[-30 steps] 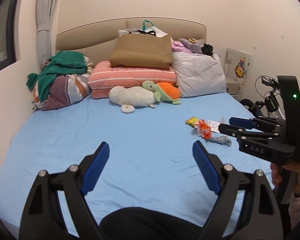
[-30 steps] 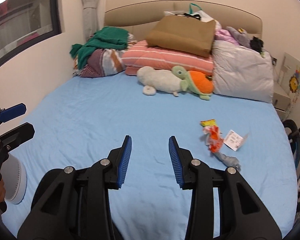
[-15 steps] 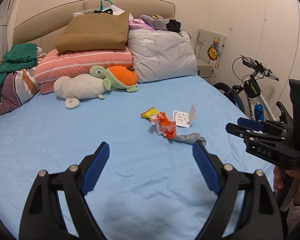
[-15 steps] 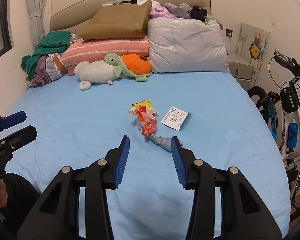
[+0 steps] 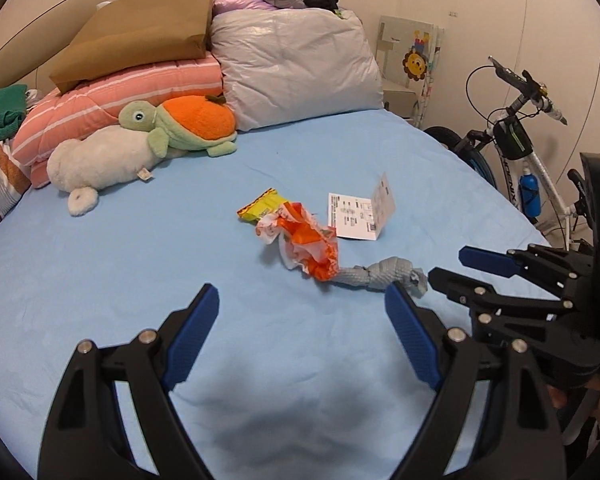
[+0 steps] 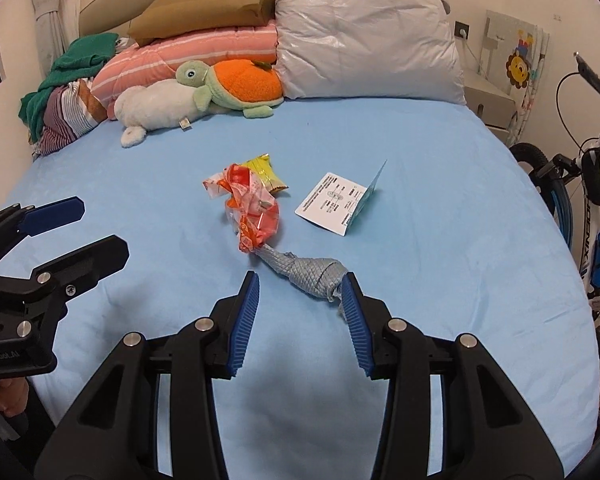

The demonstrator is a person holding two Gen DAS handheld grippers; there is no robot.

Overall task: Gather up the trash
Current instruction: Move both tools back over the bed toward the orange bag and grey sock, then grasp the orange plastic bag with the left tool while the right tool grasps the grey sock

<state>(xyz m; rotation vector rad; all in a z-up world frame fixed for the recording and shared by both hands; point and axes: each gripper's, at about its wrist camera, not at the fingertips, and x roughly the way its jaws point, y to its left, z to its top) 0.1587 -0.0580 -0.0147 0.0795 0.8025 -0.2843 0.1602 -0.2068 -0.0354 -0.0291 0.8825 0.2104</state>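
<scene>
Trash lies in the middle of the blue bed sheet (image 5: 100,264): a yellow wrapper (image 5: 262,208), a crumpled orange wrapper (image 5: 306,242), a folded white paper card (image 5: 358,216) and a grey twisted wrapper (image 5: 380,274). My left gripper (image 5: 302,302) is open and empty, hovering short of the orange wrapper. My right gripper (image 6: 300,282) is open too, its tips just in front of the grey twisted wrapper (image 6: 308,270), not pressing on it. Each gripper shows in the other's view: right gripper (image 5: 446,266), left gripper (image 6: 100,226). The orange wrapper (image 6: 252,208), yellow wrapper (image 6: 266,172) and card (image 6: 336,202) lie beyond.
Plush turtle (image 5: 188,124), white plush (image 5: 100,162), striped pink bedding (image 5: 120,96), brown paper bag (image 5: 140,32) and grey pillow (image 5: 296,64) fill the bed's head. Folded clothes (image 6: 68,92) sit far left. A bicycle (image 5: 520,160) stands beside the bed's right edge.
Both grippers have come down and forward toward the trash, which now looks larger and nearer. The views swung right, bringing the bicycle in. The right jaws spread slightly.
</scene>
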